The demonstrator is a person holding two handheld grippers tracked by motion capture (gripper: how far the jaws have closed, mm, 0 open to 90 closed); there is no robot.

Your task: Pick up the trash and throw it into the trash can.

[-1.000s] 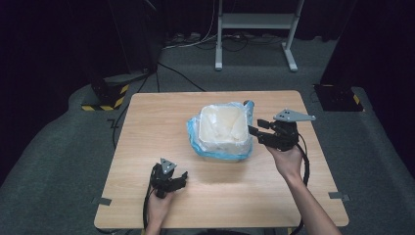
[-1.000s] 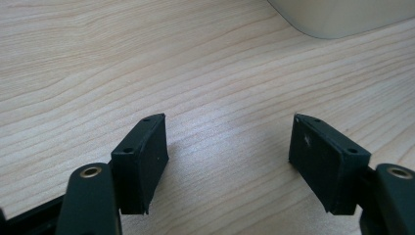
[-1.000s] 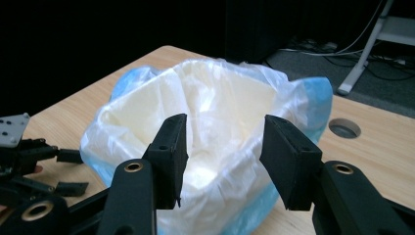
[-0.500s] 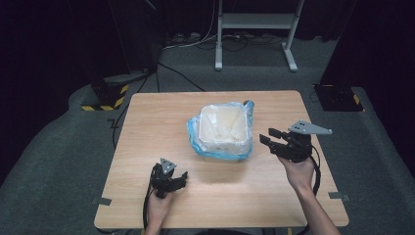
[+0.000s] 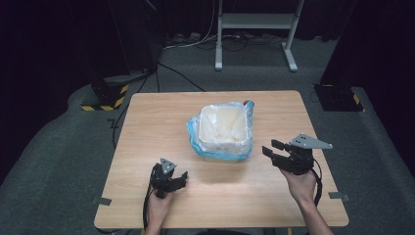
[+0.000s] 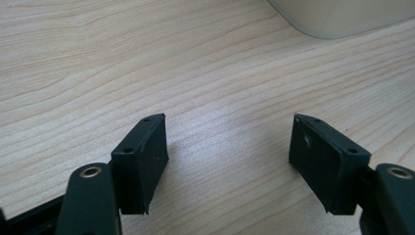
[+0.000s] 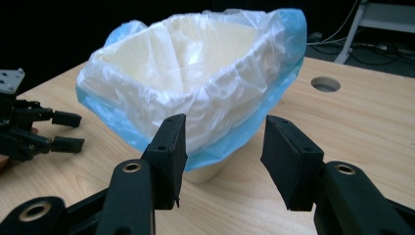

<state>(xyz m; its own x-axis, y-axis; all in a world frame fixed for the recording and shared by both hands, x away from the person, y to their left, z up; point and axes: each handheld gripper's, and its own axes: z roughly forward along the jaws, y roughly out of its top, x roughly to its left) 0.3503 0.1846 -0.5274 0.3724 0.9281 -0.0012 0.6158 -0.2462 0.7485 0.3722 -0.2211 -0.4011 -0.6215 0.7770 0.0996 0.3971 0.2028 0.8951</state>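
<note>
A white bin (image 5: 223,128) lined with a pale blue plastic bag (image 7: 195,93) stands near the middle of the wooden table (image 5: 147,127). The bag's edge is folded down over the bin's rim. My right gripper (image 5: 270,148) hovers to the right of the bin, open and empty, with its jaws pointing at the bin. My left gripper (image 5: 182,178) rests low over the table in front of the bin, to its left, open with bare wood (image 6: 227,142) between its jaws. The left gripper (image 7: 68,131) also appears at the left of the right gripper view.
A round cable hole (image 7: 325,83) is cut in the tabletop beyond the bin. Dark carpet surrounds the table. A white metal stand (image 5: 254,29) and a yellow-and-black striped block (image 5: 105,100) sit on the floor behind it.
My right gripper has drawn back from the bin's right rim toward the front right of the table and let go of the bag. My left gripper has stayed put.
</note>
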